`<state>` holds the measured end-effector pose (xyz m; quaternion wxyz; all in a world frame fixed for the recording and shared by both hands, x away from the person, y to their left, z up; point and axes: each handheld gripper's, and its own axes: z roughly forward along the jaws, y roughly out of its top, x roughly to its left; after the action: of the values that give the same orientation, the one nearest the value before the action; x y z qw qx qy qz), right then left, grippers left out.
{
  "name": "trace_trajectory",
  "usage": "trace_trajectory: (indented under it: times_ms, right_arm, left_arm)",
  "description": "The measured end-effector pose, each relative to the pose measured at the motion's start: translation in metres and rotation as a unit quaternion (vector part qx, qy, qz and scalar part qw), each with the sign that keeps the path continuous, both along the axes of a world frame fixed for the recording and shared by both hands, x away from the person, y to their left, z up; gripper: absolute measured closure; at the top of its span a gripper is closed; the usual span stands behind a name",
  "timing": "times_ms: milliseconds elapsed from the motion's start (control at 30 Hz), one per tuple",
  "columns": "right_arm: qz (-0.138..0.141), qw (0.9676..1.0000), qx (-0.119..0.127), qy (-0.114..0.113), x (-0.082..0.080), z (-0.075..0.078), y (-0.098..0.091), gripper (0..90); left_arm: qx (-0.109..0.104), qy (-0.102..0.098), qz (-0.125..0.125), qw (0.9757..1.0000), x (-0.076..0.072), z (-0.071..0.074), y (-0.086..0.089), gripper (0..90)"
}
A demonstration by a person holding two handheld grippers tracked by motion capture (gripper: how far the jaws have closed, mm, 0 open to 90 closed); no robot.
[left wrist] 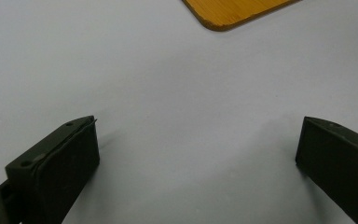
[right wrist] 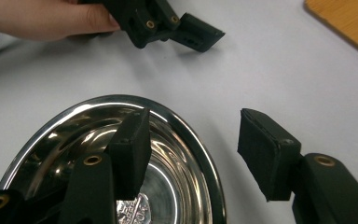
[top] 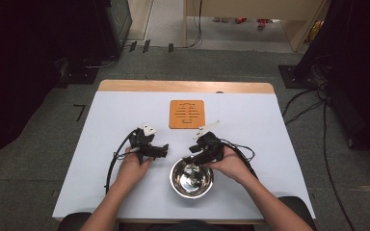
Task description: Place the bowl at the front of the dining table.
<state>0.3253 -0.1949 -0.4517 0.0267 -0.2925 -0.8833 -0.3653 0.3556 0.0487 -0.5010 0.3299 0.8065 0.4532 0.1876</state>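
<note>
A shiny steel bowl [top: 191,178] stands near the front edge of the white table [top: 115,110]. My right gripper [top: 191,156] reaches over its far rim. In the right gripper view my right gripper [right wrist: 193,126] straddles the bowl [right wrist: 98,105]: one jaw is inside, the other outside over the table, with a gap to the rim on both sides. My left gripper [top: 164,151] rests to the left of the bowl, open. In its own view my left gripper [left wrist: 198,126] has only bare table between the jaws. The right gripper view shows that left gripper [right wrist: 200,37] beyond the bowl.
A square wooden trivet [top: 187,114] with cut slots lies flat at the middle back of the table; its corner [left wrist: 233,11] shows ahead of the left jaws, and another corner of the trivet [right wrist: 349,18] lies at the upper right. Cables trail from both grippers. Dark equipment surrounds the table.
</note>
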Motion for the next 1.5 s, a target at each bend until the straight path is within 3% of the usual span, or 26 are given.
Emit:
trace_trajectory:
  times_ms: [400, 700, 1100, 1400, 1500]
  right_arm:
    - [0.029, 0.9993, -0.023, -0.009, -0.002, -0.008, 0.007, 51.5]
    - [0.045, 0.9985, -0.028, 0.011, 0.001, -0.015, 0.008, 56.0]
    - [0.068, 0.9971, -0.026, 0.02, 0.004, -0.018, 0.007, 60.0]
    - [0.082, 0.9951, -0.049, 0.024, 0.004, -0.023, 0.006, 65.5]
    - [0.093, 0.9937, -0.056, 0.03, 0.005, -0.025, 0.006, 71.4]
  left_arm:
    - [0.0, 0.0, 0.0, 1.0, 0.0, 0.0, 0.0, 0.0]
    - [0.0, 0.0, 0.0, 1.0, 0.0, 0.0, 0.0, 0.0]
    - [0.0, 0.0, 0.0, 1.0, 0.0, 0.0, 0.0, 0.0]
    - [0.001, 0.0, -0.001, 1.0, 0.0, 0.0, 0.0, 0.0]
    - [0.0, 0.0, 0.0, 1.0, 0.0, 0.0, 0.0, 0.0]
